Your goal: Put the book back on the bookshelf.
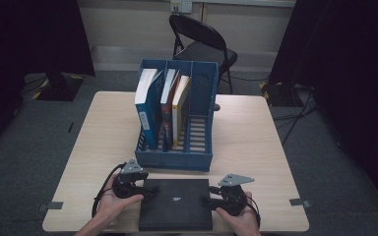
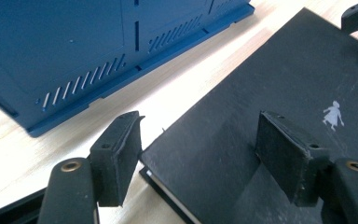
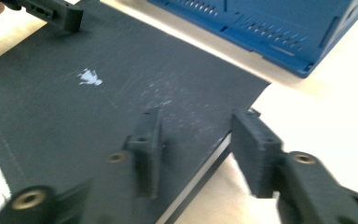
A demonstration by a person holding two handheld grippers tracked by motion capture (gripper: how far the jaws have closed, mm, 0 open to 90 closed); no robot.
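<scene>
A black book [image 1: 177,209] with a small white figure on its cover lies flat near the table's front edge. My left gripper [image 1: 149,191] is at the book's left edge. In the left gripper view its jaws [image 2: 200,135] straddle that edge of the book [image 2: 270,79], one pad on the cover and the other just off the edge over the table, with a gap. My right gripper [image 1: 209,200] is at the book's right edge. In the right gripper view the jaws [image 3: 196,126] straddle the right edge of the book [image 3: 74,107] in the same way. Both stand open.
A blue file rack [image 1: 177,161] stands just behind the black book, holding a blue-spined book [image 1: 145,101], a red one [image 1: 168,101] and a yellow one [image 1: 181,105]; its right slot is empty. Bare wooden table [image 1: 256,137] lies to both sides. A black folding chair [image 1: 202,42] stands beyond the table.
</scene>
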